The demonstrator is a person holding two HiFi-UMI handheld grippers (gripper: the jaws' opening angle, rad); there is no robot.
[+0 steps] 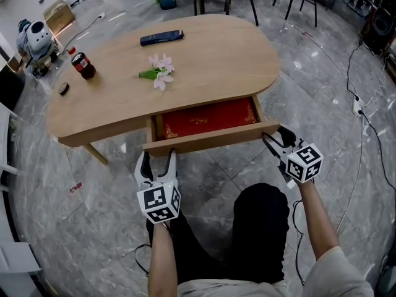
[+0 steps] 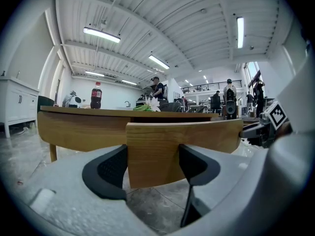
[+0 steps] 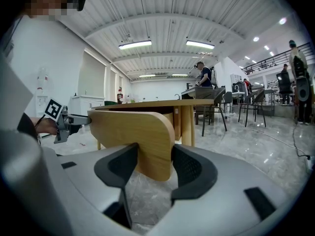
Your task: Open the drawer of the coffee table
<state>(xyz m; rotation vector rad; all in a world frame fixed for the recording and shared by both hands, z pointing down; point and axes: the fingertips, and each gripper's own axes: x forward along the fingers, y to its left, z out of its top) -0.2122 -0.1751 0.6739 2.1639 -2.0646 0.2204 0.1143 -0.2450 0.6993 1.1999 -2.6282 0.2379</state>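
Head view: the wooden bench (image 1: 210, 48), with its drawer (image 1: 210, 138) standing part way out under the near edge and showing a red lining. We hold the drawer's front at both ends, likely so that a pull runs straight and does not skew. The left gripper (image 1: 158, 157) has its jaws closed wide on the left end, and both pads seem to touch the wood. The right gripper (image 1: 273, 133) clamps the rounded right end likewise. A dark flat case (image 1: 161, 38), a bottle (image 1: 82, 65) and a flower (image 1: 159, 72) lie well back on top, clear of the drawer.
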